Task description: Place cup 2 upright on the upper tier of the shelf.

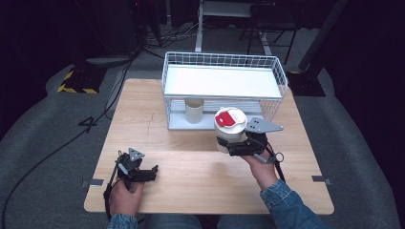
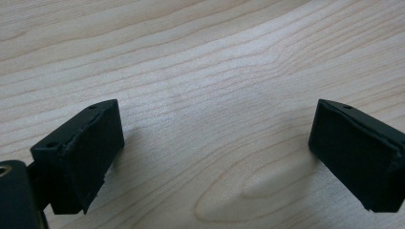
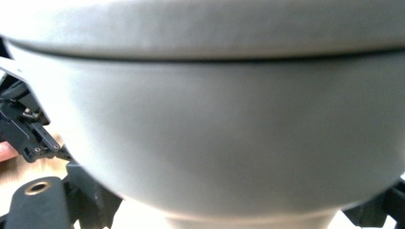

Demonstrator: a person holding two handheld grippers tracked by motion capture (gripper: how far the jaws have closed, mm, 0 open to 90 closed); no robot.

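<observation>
High view: right tongs (image 1: 232,147) clamped on a white cup (image 1: 229,130) with a red-marked lid, held before the wire basket (image 1: 224,86). Left tongs (image 1: 152,172) low over the bench (image 1: 191,167).

Left gripper view: tongs (image 2: 215,152) apart, nothing between.

Right gripper view: cup (image 3: 215,133) close against the camera.

Pretty dark room overall, most of the light lands on the pale wood surface (image 1: 143,105) in the middle. Floor is grey carpet (image 1: 43,143), with a black cable (image 1: 62,145) snaking across it on the left. A yellow-and-black striped base (image 1: 76,82) sits off the far left corner. Behind the surface there are white desk legs (image 1: 199,28), a tangle of cables and what looks like a dark chair (image 1: 270,24).
</observation>
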